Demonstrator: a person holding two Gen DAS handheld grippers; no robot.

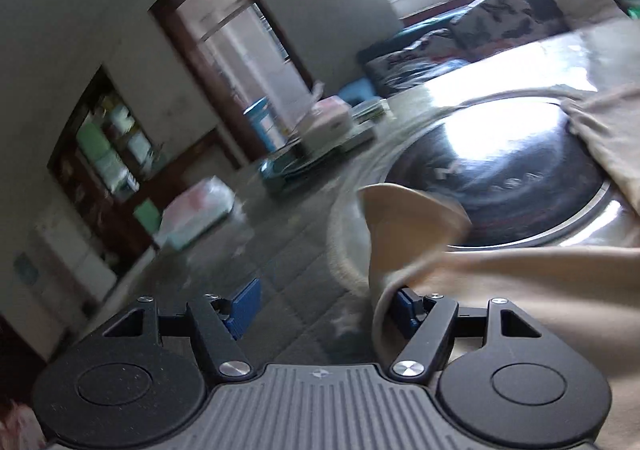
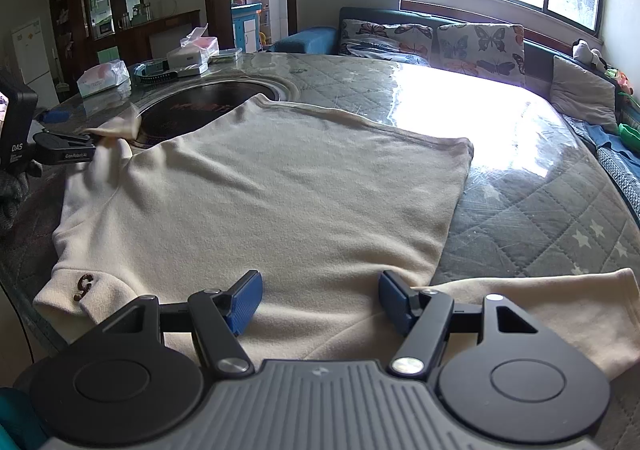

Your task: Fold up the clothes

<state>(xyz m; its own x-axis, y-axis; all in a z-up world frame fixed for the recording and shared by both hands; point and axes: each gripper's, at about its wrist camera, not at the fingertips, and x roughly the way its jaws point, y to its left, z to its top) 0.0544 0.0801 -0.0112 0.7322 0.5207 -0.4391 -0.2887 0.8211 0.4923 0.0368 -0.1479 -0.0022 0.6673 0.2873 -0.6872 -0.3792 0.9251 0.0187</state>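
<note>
Cream sweater (image 2: 280, 189) lies flat on the quilted table cover (image 2: 540, 209), directly ahead of the right gripper (image 2: 320, 300), whose jaws are wide and empty. Left gripper (image 1: 322, 310) jaws also wide, a sleeve flap (image 1: 404, 221) draped over its right finger (not pinched). Risk: the flap slides off or snags, skewing the fold.

a: where does the left wrist view sit?

b: low and tilted, close over the counter (image 1: 304, 250), looking past its own tongs (image 1: 324, 306) toward the doorway (image 1: 236, 57) and window. it is blurred.

a: and the right wrist view?

b: level, just above the cream shirt (image 2: 280, 189), facing across the counter (image 2: 540, 209) to the sofa (image 2: 440, 37) and window.

a: what do they share?

b: the shirt (image 1: 520, 290), the dark round inset (image 1: 500, 177) (image 2: 208, 101), the boxes at the far edge.
</note>
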